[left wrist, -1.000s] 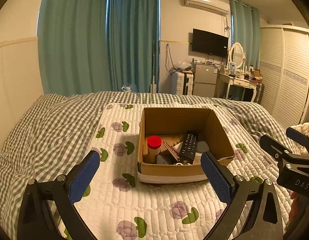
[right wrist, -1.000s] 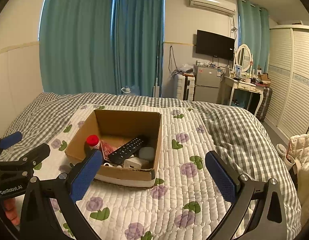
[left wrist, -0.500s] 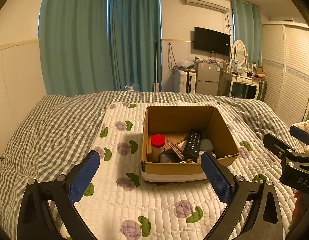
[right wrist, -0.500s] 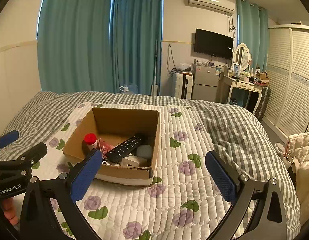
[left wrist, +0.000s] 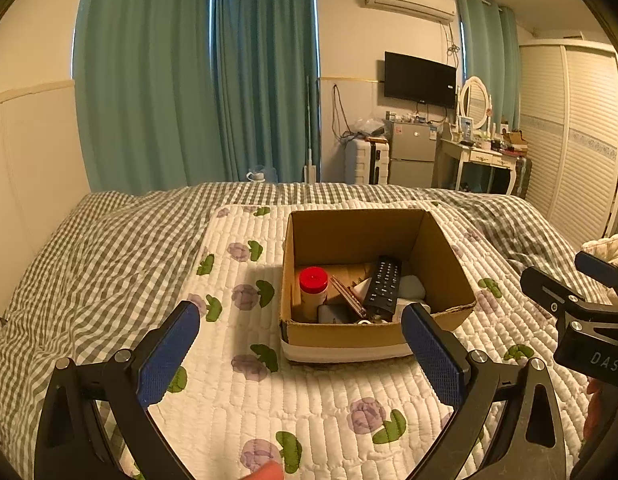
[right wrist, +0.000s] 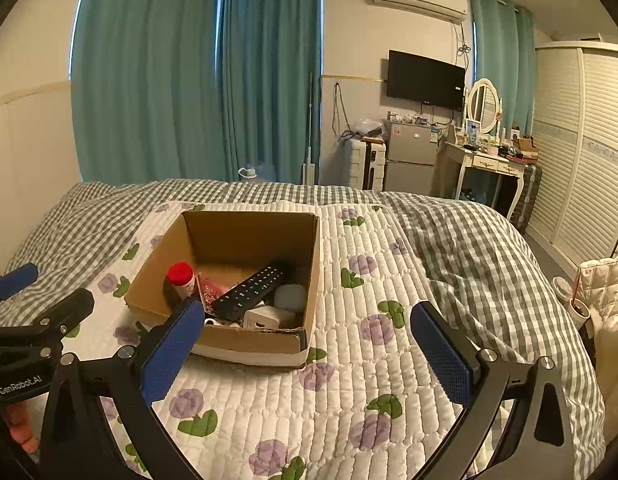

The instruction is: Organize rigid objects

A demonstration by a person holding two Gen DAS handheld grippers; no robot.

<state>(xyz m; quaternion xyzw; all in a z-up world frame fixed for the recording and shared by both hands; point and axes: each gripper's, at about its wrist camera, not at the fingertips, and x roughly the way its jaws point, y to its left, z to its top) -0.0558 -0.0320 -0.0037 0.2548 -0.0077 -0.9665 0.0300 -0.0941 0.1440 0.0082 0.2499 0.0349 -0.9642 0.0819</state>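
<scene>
The box [left wrist: 379,280] sits on the quilt [left wrist: 309,408] at about 12 o'clock from the left gripper [left wrist: 297,354] and 10 o'clock from the right gripper [right wrist: 307,350]. Both grippers hang with jaws spread wide, holding nothing.

Inside the box lie a red-capped bottle [left wrist: 313,292], a remote [left wrist: 383,286], a white plug [right wrist: 269,316], a pale rounded thing [right wrist: 289,296] and some smaller bits too jumbled to name. So the rigid things are gathered in the box; whether they were sorted into it or wait to be taken out, I cannot tell.

Risks, as I judge them: the quilt is soft and padded, so the light cardboard box could tip or slide if a wall is pushed. The remote is slim, smooth plastic and leans on its neighbours; it may slip from the pads. The upright round bottle could topple at 9 o'clock in the box
</scene>
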